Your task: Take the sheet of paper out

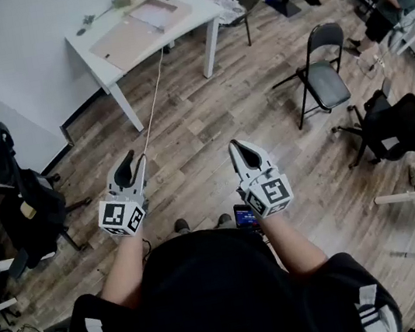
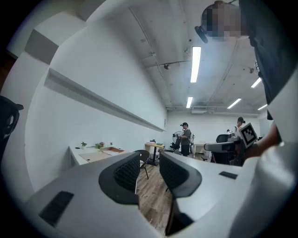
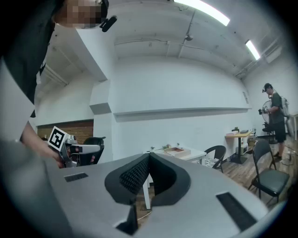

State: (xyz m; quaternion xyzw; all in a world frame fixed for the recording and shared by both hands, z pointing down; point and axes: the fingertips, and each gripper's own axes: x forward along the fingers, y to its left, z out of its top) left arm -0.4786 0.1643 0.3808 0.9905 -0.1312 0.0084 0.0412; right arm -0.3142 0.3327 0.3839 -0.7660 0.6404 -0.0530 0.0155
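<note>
- Across the room, well apart from the person, stands the white table (image 1: 99,67); a shallow tan tray (image 1: 158,10) lies on its far end beside a flat tan board (image 1: 128,42).
- The pale sheet inside that tray looks like the sheet of paper, though it is too small to be sure.
- I expect it to be light, limp and easily creased, so pinch one free edge or corner and lift gently.
- The left gripper (image 2: 149,160) has its jaws apart, with nothing between them.
- The right gripper (image 3: 149,160) has its jaws together, empty.
</note>
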